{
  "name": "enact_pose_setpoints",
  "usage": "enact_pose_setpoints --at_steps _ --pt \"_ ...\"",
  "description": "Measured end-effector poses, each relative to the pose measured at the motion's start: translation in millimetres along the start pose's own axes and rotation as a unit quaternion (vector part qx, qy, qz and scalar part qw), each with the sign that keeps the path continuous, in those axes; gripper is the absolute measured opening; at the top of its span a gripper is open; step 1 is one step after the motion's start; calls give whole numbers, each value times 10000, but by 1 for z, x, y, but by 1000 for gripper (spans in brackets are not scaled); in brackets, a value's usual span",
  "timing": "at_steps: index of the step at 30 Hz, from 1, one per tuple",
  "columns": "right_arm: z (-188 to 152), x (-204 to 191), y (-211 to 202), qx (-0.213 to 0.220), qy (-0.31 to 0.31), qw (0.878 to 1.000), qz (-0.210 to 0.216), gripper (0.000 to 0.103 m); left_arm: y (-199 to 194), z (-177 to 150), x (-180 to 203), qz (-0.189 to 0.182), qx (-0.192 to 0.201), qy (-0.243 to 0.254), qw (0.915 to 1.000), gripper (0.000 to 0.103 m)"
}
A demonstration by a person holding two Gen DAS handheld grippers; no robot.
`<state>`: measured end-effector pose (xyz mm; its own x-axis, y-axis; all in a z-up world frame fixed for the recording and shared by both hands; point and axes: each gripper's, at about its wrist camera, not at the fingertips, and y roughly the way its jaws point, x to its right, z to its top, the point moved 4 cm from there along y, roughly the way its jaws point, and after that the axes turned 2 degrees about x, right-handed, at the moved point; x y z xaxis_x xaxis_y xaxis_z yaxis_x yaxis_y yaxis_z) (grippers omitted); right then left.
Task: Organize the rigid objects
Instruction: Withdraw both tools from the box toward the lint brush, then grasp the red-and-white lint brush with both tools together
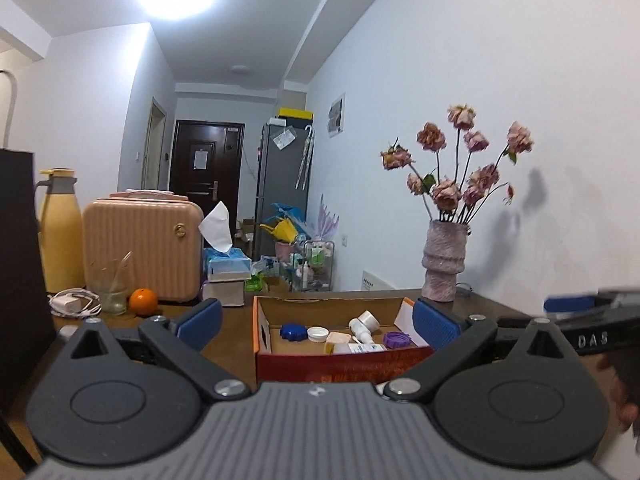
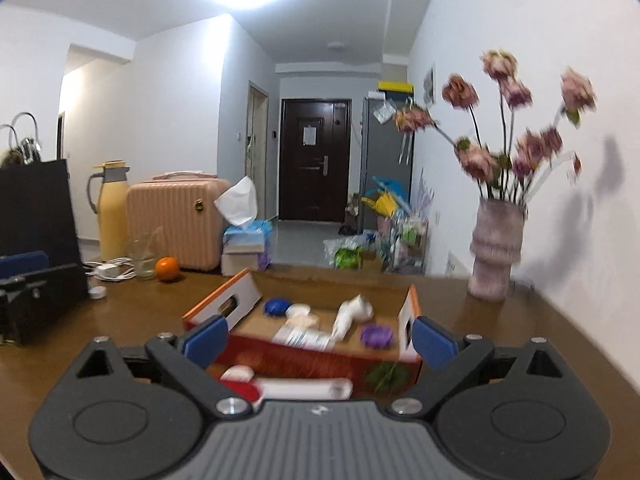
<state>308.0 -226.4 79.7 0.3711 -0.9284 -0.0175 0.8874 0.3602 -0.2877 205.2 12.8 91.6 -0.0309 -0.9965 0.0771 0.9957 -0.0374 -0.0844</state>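
An open red and orange cardboard box point(image 1: 340, 364) point(image 2: 288, 358) stands on the brown table. Inside lie a blue cap point(image 1: 292, 331) point(image 2: 277, 306), a white cap point(image 1: 317, 334), a white spray bottle point(image 1: 362, 326) point(image 2: 352, 316), a purple ring cap point(image 1: 396, 339) point(image 2: 375, 336) and a flat white tube point(image 2: 304, 336). A red and white tube point(image 2: 288, 388) lies on the table in front of the box. My left gripper point(image 1: 318, 320) is open and empty, just before the box. My right gripper point(image 2: 320, 338) is open and empty, above the box's near side.
A vase of dried pink flowers point(image 1: 444, 264) point(image 2: 496, 256) stands at the right by the wall. At the left are an orange point(image 1: 143, 301) point(image 2: 167, 269), a glass point(image 1: 109, 288), a charger cable point(image 1: 74, 303), a pink case point(image 1: 142, 248), a yellow flask point(image 1: 60, 232) and tissue boxes point(image 1: 226, 268).
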Motion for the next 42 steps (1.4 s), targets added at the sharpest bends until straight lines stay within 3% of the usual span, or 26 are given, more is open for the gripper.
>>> enact_pose_setpoints --at_steps 4,9,14,20,28,30,32,34,36,42 --pt "-41 -11 -25 -98 293 9994 141 101 -31 -23 -15 141 -91 -158 9997 103" --pt "-91 -33 -41 -373 301 9988 90 101 -46 -51 -29 191 -496 -467 9975 103" --pt "-111 -42 -56 -435 180 9989 88 101 -34 -66 -23 151 -734 -358 9965 103" --pt "-121 -20 -43 -628 350 9972 -210 97 -6 -94 -32 206 -1290 -478 9903 103" --pt "-106 12 20 -755 528 9954 -260 94 58 -99 -43 236 -1580 -731 9844 103" --pt "-96 20 40 -732 581 9954 -191 88 78 -100 -48 270 -1681 -912 9812 103" --pt "-86 30 64 -757 702 9946 -130 84 97 -102 -53 237 -1781 -1108 9775 96" --pt "-78 40 92 -836 855 9928 -82 84 115 -105 -57 199 -1888 -1253 9738 83" --pt "-74 50 118 -942 997 9905 -110 70 130 -108 -62 177 -1968 -1385 9704 73" --pt "-76 69 180 -1281 1407 9817 10 52 151 -123 -70 -75 -2191 -1773 9594 70"
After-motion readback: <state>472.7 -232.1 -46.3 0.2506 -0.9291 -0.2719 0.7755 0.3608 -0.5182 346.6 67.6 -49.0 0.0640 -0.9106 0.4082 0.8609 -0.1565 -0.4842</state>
